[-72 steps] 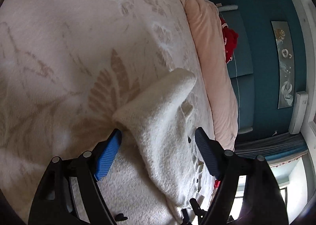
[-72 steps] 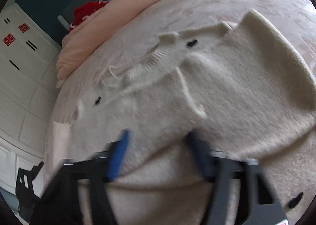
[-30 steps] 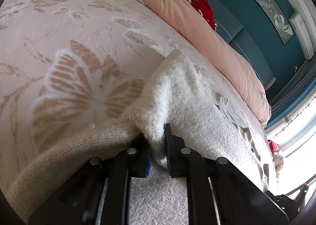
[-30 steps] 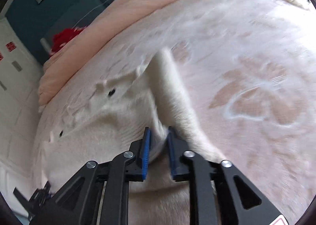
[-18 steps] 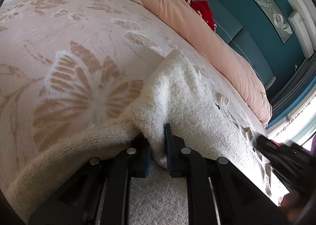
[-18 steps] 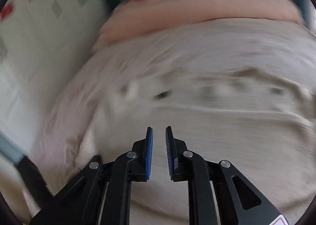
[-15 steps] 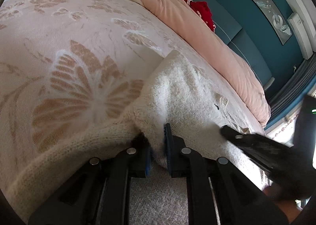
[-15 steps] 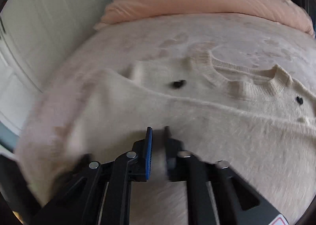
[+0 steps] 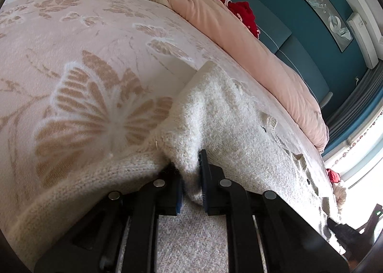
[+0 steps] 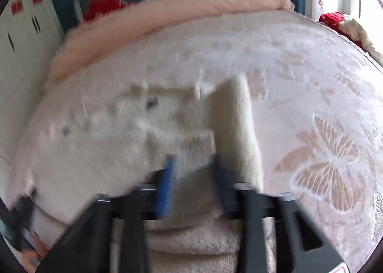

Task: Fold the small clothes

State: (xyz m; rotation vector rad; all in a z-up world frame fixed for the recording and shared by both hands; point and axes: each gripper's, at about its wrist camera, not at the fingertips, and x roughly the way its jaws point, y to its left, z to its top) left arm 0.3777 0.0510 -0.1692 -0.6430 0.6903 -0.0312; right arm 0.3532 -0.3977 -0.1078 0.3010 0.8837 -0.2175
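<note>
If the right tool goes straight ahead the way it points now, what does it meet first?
Most likely the sweater: the right tool, jaws opening, points down at the knit just ahead. Blur makes depth unclear.

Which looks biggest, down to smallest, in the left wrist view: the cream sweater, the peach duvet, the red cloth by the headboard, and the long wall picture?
As they appear in that view only:
1. Cream sweater, though it lies nearest the camera, which enlarges it.
2. Peach duvet.
3. Wall picture.
4. Red cloth, partly hidden behind the duvet, so its rank is uncertain.
</note>
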